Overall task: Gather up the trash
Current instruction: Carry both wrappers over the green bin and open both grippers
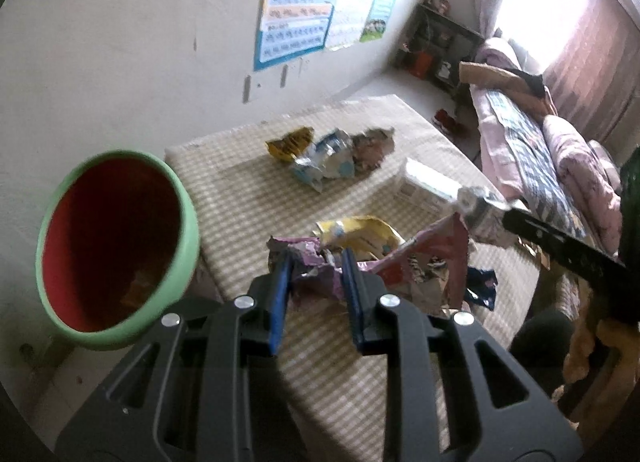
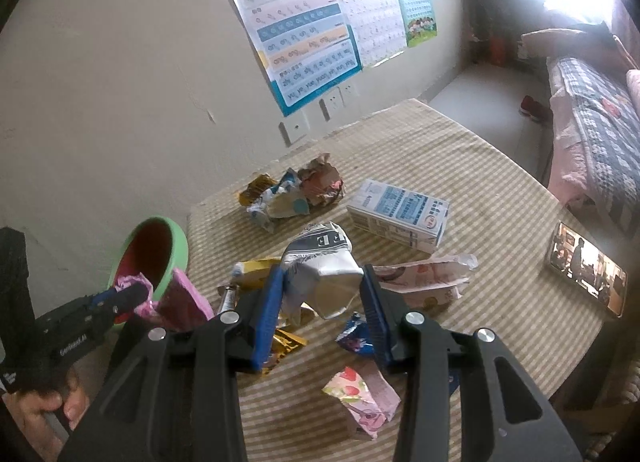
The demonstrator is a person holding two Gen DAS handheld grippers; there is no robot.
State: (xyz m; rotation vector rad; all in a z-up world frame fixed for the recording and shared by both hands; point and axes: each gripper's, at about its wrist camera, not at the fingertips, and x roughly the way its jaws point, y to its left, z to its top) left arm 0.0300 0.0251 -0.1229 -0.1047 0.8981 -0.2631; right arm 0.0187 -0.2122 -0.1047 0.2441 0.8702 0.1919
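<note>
Between your left tongs (image 1: 314,262) the pink wrapper (image 1: 400,262) sits clamped, bin (image 1: 120,242) just leftward for dropping, while your right tongs (image 2: 322,282) clamp the silver wrapper (image 2: 324,266).

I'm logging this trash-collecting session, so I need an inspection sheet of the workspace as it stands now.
Surface: table under a striped beige cloth, set against the wall.
Job's things: green bin with red inside at the table's left edge; pink wrapper; crumpled silver wrapper; wrapper pile near the wall; milk carton lying flat; small pink wrapper near the front edge.
Clutter: phone, screen lit, at the right edge.
Grippers: left tool shut on the pink wrapper; right tool shut on the crumpled silver wrapper.
Cables: nothing seen.
Surroundings: wall posters, bed, bright window.
</note>
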